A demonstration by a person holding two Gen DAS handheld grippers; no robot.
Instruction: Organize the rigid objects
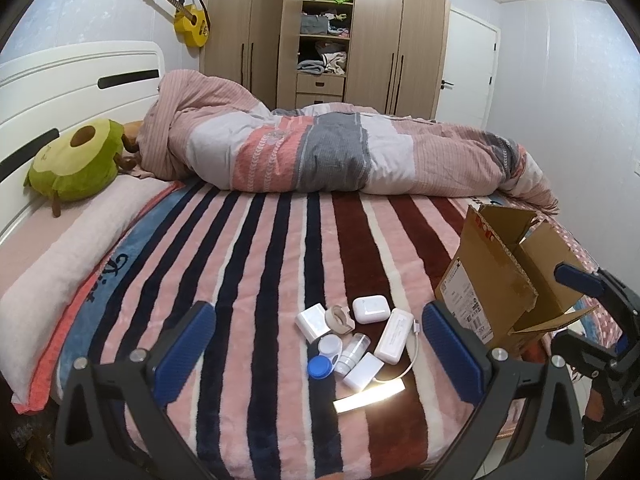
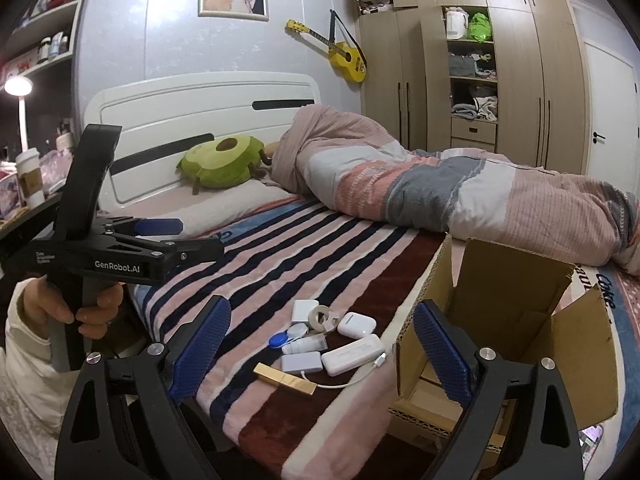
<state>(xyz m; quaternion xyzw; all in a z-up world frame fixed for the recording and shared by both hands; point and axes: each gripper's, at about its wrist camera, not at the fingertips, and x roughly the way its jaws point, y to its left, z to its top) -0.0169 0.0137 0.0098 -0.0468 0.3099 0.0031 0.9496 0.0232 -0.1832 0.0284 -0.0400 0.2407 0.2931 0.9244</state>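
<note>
Several small rigid items lie clustered on the striped blanket near the bed's front edge: a white earbud case, a white power bank with a cable, a tape roll, a blue-and-white lens case, a small clear bottle, white blocks and a shiny gold bar. An open cardboard box stands to their right. My left gripper is open and empty above the cluster. My right gripper is open and empty, between cluster and box.
A rolled striped duvet lies across the far half of the bed. A green avocado plush rests by the white headboard. A wardrobe stands behind. A desk with a lamp and cup is at the left in the right wrist view.
</note>
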